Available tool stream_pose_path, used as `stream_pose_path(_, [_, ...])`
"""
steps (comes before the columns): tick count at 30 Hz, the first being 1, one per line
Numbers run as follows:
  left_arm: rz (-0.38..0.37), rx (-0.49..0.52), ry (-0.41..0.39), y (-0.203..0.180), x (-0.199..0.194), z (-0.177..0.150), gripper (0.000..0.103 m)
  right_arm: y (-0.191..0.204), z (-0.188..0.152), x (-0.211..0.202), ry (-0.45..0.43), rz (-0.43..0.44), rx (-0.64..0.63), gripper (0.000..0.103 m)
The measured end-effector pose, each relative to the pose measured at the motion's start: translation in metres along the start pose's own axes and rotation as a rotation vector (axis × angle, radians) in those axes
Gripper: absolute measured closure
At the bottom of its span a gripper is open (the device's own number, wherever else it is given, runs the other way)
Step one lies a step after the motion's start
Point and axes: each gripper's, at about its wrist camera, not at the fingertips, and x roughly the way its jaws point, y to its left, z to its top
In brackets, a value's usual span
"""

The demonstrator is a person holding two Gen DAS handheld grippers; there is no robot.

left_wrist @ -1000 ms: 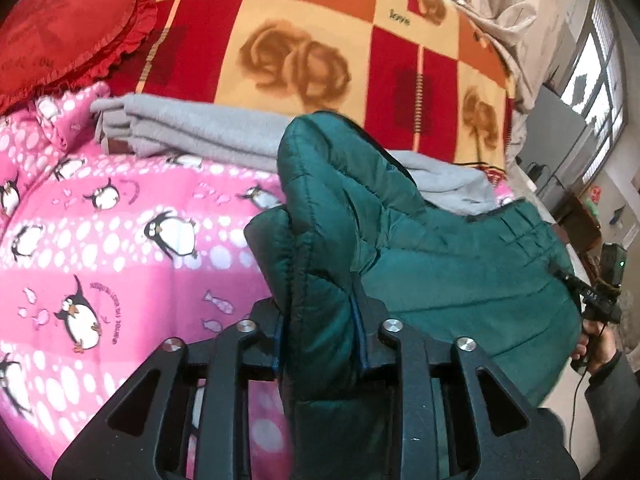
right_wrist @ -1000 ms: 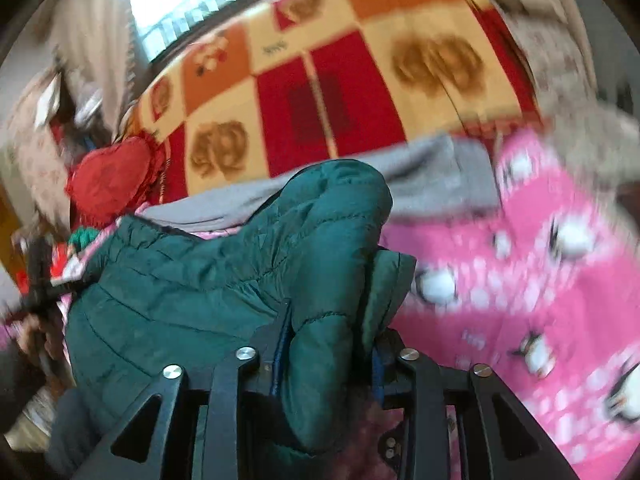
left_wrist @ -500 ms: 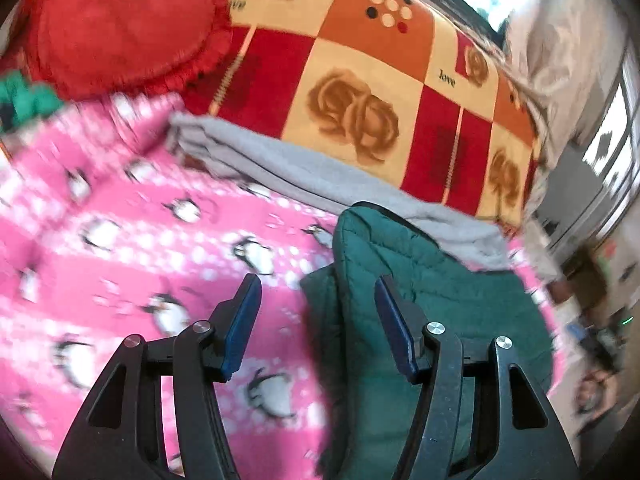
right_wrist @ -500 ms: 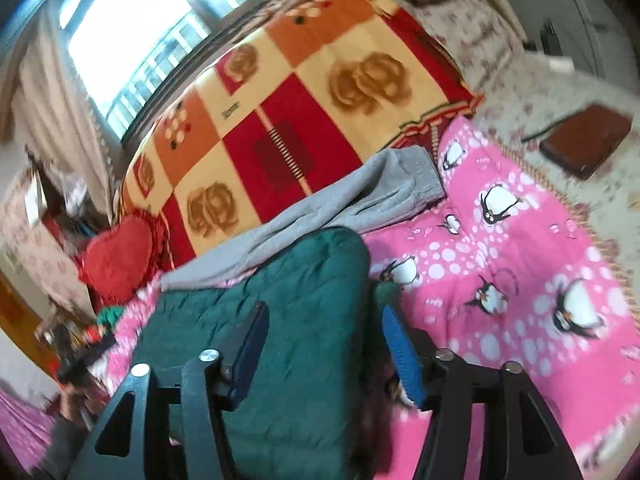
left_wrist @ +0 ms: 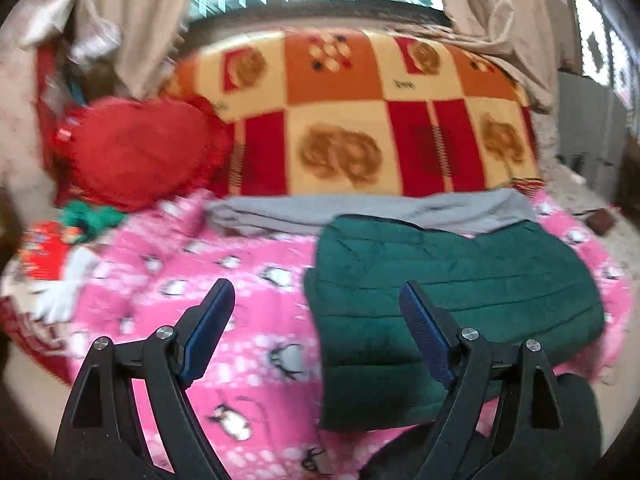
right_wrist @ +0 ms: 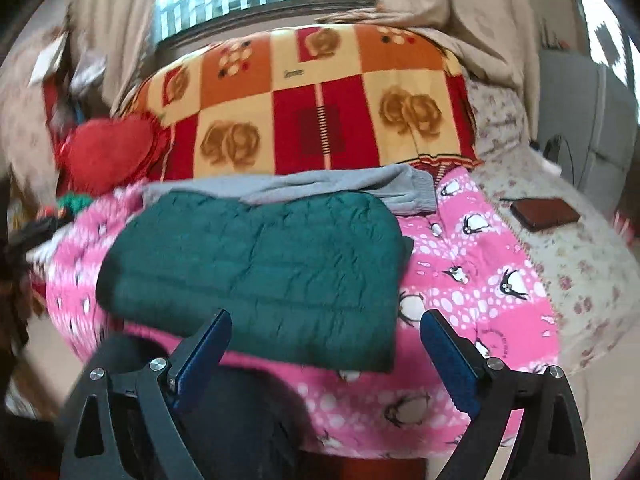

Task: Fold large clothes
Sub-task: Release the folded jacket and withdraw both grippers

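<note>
A dark green quilted jacket lies folded flat on the pink penguin blanket; it also shows in the right wrist view. My left gripper is open and empty, held back from and above the jacket's left edge. My right gripper is open and empty, held back above the jacket's near edge. Both grippers are apart from the jacket.
Folded grey clothes lie behind the jacket. A red heart pillow and a checked rose blanket stand at the back. A brown wallet lies on the floral sheet at right. A dark trouser leg is below.
Both grippers let go of the green jacket, opened wide and pulled back and up. The jacket dropped from a held-up fold to lying flat on the pink blanket.
</note>
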Motion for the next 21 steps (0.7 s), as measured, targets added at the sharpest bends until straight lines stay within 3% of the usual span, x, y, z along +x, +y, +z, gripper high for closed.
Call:
stream_pose_path(2, [0.037, -0.033, 0.022, -0.001, -0.006, -0.01, 0.018, 0.007, -0.005, -0.007, 0.002, -0.018, -0.032, 0.009])
stream_pose_path(6, [0.022, -0.013, 0.19, -0.008, 0.007, -0.02, 0.018, 0.014, -0.005, -0.018, 0.007, -0.036, -0.074, 0.009])
stream_pose_path(21, [-0.065, -0.004, 0.249, -0.033, -0.018, -0.016, 0.018, 0.008, -0.007, -0.019, 0.116, -0.065, -0.035, 0.009])
